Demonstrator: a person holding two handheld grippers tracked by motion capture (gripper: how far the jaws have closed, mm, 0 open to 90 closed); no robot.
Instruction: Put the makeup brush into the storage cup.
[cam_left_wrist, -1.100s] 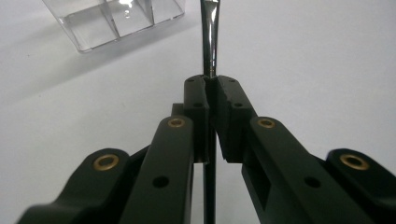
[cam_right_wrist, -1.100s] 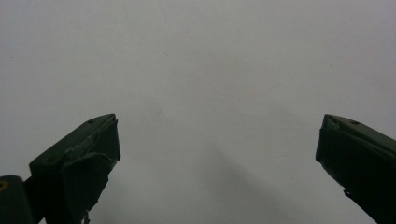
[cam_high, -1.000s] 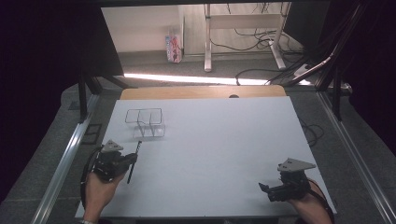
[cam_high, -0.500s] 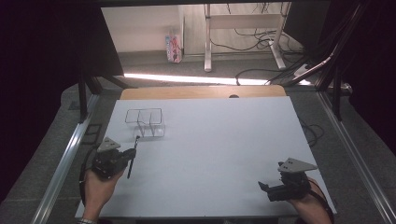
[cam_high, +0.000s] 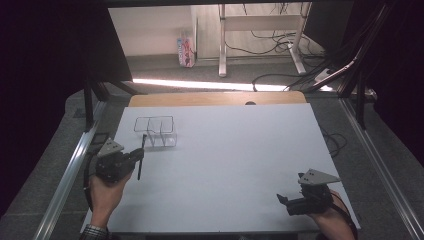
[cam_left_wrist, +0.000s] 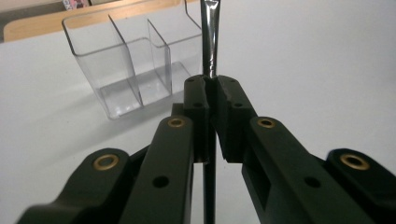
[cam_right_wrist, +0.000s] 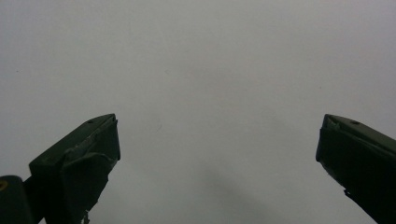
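My left gripper (cam_high: 137, 157) is at the left of the white table (cam_high: 235, 150), shut on a thin dark stick (cam_high: 141, 155) with a shiny metal section. In the left gripper view the stick (cam_left_wrist: 209, 42) runs up between the closed pads of the left gripper (cam_left_wrist: 211, 91), with its tip beside a clear divided box (cam_left_wrist: 116, 60). That clear box (cam_high: 155, 131) stands just beyond the stick's far end. My right gripper (cam_high: 286, 201) rests near the front right edge. In the right gripper view the right gripper (cam_right_wrist: 217, 135) is open over bare table.
A wooden strip (cam_high: 215, 98) runs along the table's far edge. Metal rails (cam_high: 65, 175) flank both sides of the table. On the floor beyond are a carton (cam_high: 184, 51), desk legs and cables.
My left gripper has carried the stick a little farther from the person, toward the clear box. The right gripper has stayed where it was.
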